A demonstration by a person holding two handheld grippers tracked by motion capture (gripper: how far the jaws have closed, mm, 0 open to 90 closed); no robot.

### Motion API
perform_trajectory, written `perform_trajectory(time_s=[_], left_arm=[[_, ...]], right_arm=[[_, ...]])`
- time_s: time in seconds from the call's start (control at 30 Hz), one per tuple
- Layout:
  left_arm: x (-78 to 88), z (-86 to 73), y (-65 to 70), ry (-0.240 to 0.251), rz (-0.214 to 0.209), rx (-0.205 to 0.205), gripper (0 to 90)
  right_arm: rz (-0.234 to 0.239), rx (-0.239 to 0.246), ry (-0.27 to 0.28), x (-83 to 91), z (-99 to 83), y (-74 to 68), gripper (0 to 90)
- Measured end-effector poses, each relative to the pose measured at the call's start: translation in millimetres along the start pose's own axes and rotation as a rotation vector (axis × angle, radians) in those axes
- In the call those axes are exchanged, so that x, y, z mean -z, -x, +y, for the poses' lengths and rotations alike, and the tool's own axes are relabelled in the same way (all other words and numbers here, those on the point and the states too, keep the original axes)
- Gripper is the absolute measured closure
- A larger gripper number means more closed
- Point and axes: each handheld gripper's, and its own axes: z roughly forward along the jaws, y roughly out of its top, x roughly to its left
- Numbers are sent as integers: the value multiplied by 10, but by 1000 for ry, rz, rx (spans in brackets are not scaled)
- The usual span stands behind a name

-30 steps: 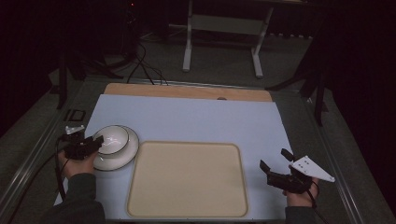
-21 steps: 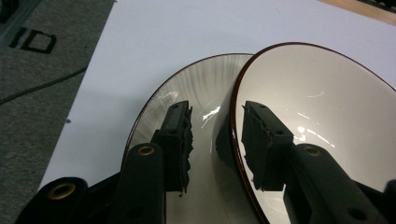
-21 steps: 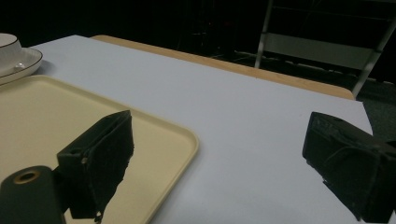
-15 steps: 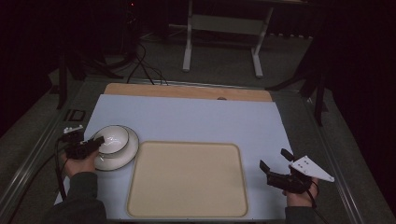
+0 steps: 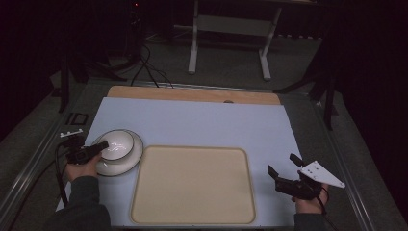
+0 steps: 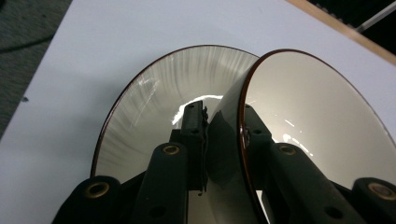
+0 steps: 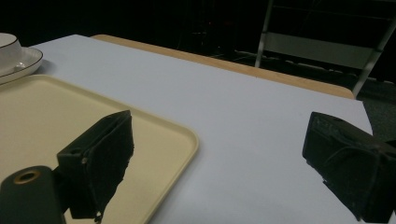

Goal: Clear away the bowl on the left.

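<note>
While its fingers clamp, left gripper (image 5: 96, 148) holds bowl (image 5: 117, 143).

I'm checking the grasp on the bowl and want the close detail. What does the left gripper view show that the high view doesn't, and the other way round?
Left gripper view: the left gripper, jaws just closed, pinches the bowl wall, one jaw inside and one outside, with the plate beneath.

High view: the beige tray, the right gripper open over the mat, the wooden board.

Both: bowl, plate and the pale blue mat.

black two-jaw tools (image 5: 285, 174) with brass-ringed screws, trailing cables, apparently dark grey sleeves (image 5: 85, 202)
</note>
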Motion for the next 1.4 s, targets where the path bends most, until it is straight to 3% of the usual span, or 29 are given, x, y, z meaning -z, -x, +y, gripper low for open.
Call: perform_trajectory(time_s=[0.27, 0.7, 1.4], left_arm=[[40, -12, -43, -1, -27, 31, 772], [68, -13, -33, 2, -19, 12, 772], [211, 0, 15, 77, -56, 25, 769]], right_arm=[[2, -3, 4, 9, 3, 3, 86], [2, -2, 7, 15, 5, 9, 86], [1, 1, 9, 22, 7, 19, 86]])
